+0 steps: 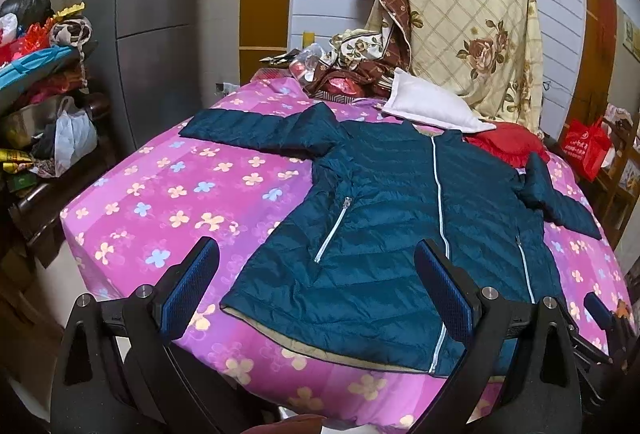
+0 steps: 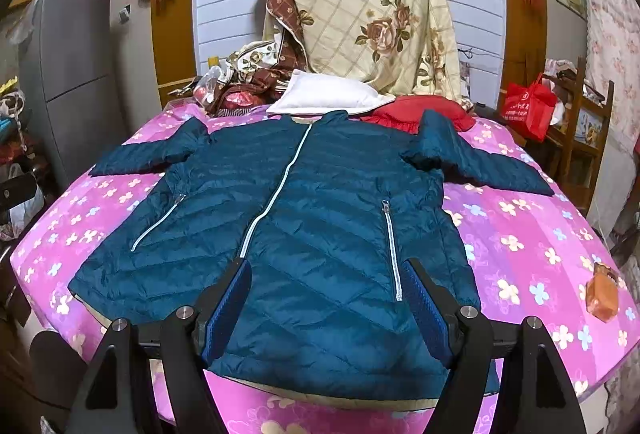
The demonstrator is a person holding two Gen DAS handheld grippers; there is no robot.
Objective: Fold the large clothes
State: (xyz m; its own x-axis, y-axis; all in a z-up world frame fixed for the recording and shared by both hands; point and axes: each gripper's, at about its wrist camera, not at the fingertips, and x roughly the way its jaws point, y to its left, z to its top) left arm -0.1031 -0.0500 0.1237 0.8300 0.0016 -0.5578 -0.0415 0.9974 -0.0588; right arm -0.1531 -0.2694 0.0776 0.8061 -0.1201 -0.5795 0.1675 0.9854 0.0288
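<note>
A teal quilted jacket [image 1: 384, 218] lies flat, front up and zipped, on the pink flowered bed cover [image 1: 168, 194], both sleeves spread out. It also shows in the right wrist view [image 2: 304, 218]. My left gripper [image 1: 316, 286] is open and empty, hovering above the jacket's lower left hem. My right gripper [image 2: 328, 310] is open and empty, above the jacket's lower front near the hem. The tip of the right gripper [image 1: 600, 310] shows at the right edge of the left wrist view.
A white pillow [image 1: 432, 106], a red garment [image 1: 508, 146] and a floral quilt [image 1: 460, 26] lie at the bed's head. A grey fridge [image 1: 156, 34] and cluttered shelf [image 1: 44, 106] stand left. A red bag [image 2: 528, 106] and wooden rack are right. A small orange object [image 2: 602, 298] lies on the bed.
</note>
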